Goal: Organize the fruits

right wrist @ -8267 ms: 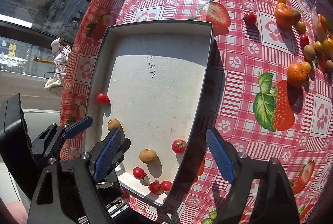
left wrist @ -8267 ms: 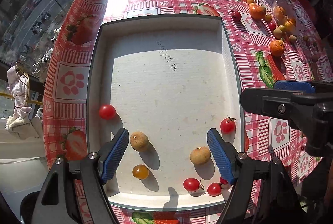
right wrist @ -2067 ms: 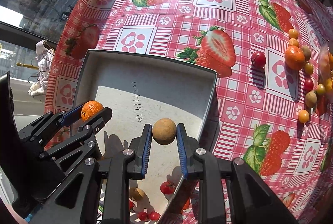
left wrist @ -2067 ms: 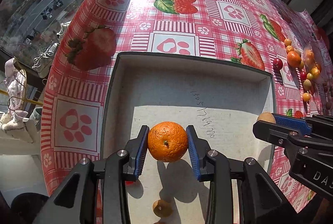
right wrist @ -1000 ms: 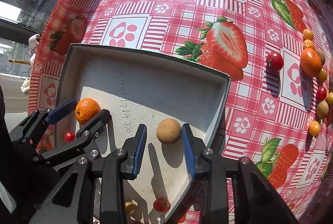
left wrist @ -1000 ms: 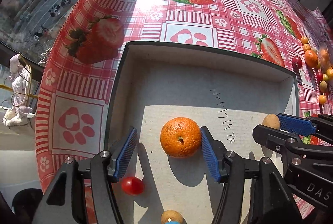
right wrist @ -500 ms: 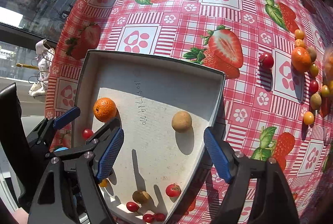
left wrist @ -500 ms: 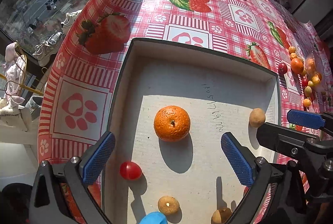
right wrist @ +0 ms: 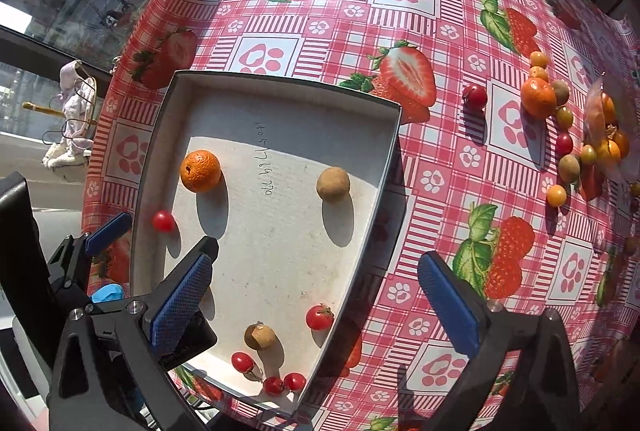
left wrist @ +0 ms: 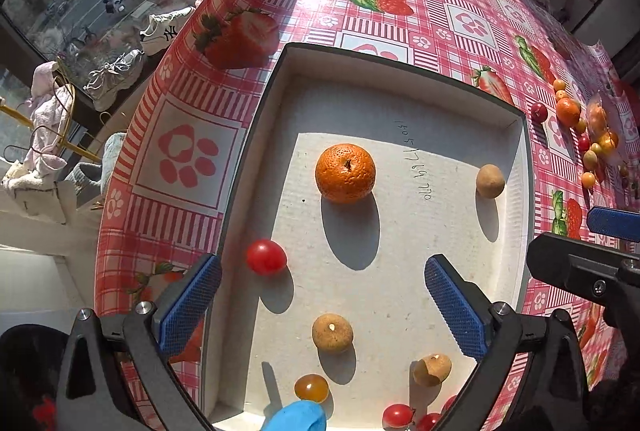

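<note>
A shallow white tray (left wrist: 400,83) (right wrist: 280,83) lies on the strawberry tablecloth. In it rest an orange mandarin (left wrist: 345,172) (right wrist: 200,170), a tan longan (left wrist: 489,181) (right wrist: 333,183), a red cherry tomato (left wrist: 265,256) (right wrist: 163,221), more longans (left wrist: 332,333) and several cherry tomatoes (right wrist: 319,317) near the front. My left gripper (left wrist: 320,305) is open and empty above the tray's front half. My right gripper (right wrist: 314,297) is open and empty over the tray's right wall; its finger shows in the left wrist view (left wrist: 614,218).
Loose fruit lies on the cloth at the right: a mandarin (right wrist: 538,97) (left wrist: 568,111), a red tomato (right wrist: 475,95), several small yellow, red and tan fruits (right wrist: 568,167), and a plastic bag with fruit (right wrist: 604,135). The table edge curves along the left beside a window.
Both grippers opened and let go: the mandarin and the longan now rest on the tray floor. Both grippers have drawn back and up from them.
</note>
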{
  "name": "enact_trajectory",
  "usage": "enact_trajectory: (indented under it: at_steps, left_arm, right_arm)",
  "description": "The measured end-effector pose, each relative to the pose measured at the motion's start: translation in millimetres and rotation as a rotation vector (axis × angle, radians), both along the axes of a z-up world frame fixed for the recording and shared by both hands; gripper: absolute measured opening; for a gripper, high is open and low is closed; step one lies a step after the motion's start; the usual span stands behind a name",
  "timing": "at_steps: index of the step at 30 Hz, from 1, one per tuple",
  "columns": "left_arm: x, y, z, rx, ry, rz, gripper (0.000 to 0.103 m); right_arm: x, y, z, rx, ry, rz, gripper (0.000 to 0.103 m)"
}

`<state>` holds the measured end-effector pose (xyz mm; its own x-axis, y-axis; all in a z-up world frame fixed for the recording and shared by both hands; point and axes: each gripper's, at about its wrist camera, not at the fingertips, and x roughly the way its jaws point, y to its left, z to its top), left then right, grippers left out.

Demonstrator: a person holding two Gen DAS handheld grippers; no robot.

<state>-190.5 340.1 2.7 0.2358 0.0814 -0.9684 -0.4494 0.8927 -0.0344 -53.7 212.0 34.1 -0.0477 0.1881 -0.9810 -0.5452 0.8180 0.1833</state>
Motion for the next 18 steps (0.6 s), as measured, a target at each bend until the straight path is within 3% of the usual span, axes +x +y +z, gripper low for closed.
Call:
enact_trajectory:
  at_steps: [18]
  left_arm:
    - [-24.1, -18.8, 12.7, 0.016, 0.038, -0.068, 0.102]
  right_arm:
    - [-19.3, -11.2, 11.1, -0.039, -0.010, -0.001, 0.103]
